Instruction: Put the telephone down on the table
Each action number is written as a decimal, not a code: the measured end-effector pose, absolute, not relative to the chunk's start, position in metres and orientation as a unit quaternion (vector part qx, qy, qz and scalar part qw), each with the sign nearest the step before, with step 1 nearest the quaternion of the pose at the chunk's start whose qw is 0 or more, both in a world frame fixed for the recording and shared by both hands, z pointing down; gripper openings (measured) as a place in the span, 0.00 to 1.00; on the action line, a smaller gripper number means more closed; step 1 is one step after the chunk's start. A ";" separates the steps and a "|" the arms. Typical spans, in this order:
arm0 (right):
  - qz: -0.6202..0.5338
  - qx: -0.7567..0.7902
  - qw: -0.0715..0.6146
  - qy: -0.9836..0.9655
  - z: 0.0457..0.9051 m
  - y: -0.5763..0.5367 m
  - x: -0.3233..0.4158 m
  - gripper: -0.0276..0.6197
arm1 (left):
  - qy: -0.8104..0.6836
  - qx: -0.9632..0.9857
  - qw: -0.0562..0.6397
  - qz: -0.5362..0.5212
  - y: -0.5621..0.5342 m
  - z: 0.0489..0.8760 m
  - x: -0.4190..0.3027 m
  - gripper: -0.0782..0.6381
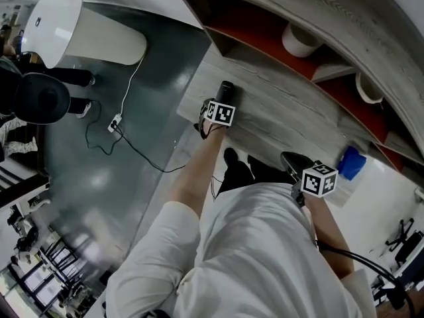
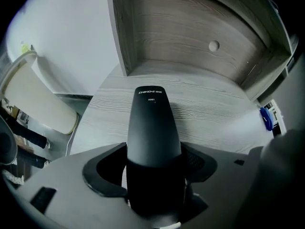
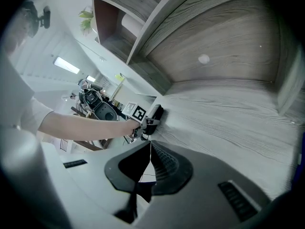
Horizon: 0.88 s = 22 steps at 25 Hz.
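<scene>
- Here, the black telephone (image 2: pixel 152 128) lies lengthwise on the grey wood-grain tabletop (image 2: pixel 217 113), near its left corner. The end with small white print points at the back panel.
- The left hand-held gripper (image 1: pixel 221 105) points steeply down over the telephone's near end. Its jaws stand wide apart on either side of the handset, and a thin gap shows at the left pad, so they are not clamped on it.
- The right hand-held gripper (image 3: pixel 150 151) hangs well apart from the telephone, close to the person's white shirt (image 1: pixel 252 244). Its jaws are together with nothing between them.
- A blue object (image 1: pixel 351 163) sits on the tabletop to the right, beyond the right hand-held gripper.
- Behind the tabletop rise shelves (image 1: pixel 265 48) with red insides, and a white roll (image 1: pixel 301 40) stands in one compartment.
- To the left of the tabletop, a white cable (image 1: pixel 132 148) trails across the dark floor (image 1: pixel 99 177).
</scene>
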State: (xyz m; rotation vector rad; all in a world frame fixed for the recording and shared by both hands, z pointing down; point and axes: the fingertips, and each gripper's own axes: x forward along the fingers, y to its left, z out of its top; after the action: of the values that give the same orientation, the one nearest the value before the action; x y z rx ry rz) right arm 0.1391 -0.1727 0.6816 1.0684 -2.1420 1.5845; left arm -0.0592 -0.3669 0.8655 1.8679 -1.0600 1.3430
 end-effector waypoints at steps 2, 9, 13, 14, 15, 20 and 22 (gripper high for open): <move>0.547 0.369 0.134 -0.739 0.683 -0.171 0.142 0.07 | -0.406 0.707 0.292 0.500 -0.368 0.862 -0.058 0.56; 0.547 0.362 0.136 -0.742 0.687 -0.162 0.139 0.07 | -0.428 0.723 0.280 0.464 -0.371 0.836 -0.064 0.57; 0.544 0.356 0.133 -0.748 0.687 -0.164 0.136 0.07 | -0.446 0.734 0.255 0.444 -0.370 0.819 -0.071 0.57; 0.543 0.355 0.131 -0.750 0.687 -0.165 0.135 0.07 | -0.453 0.735 0.250 0.437 -0.368 0.813 -0.074 0.57; 0.542 0.353 0.130 -0.752 0.687 -0.165 0.134 0.07 | -0.460 0.737 0.248 0.428 -0.364 0.806 -0.077 0.57; 0.534 0.339 0.129 -0.764 0.691 -0.157 0.126 0.07 | -0.488 0.755 0.244 0.363 -0.332 0.762 -0.092 0.57; 0.525 0.334 0.130 -0.772 0.690 -0.159 0.123 0.07 | -0.496 0.761 0.244 0.338 -0.321 0.739 -0.097 0.57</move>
State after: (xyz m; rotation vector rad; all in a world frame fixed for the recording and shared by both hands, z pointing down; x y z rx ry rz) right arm 0.1226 -0.1590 0.6901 0.9713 -2.2421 1.5248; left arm -0.0965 -0.3211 0.7392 2.0793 -1.3546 0.9238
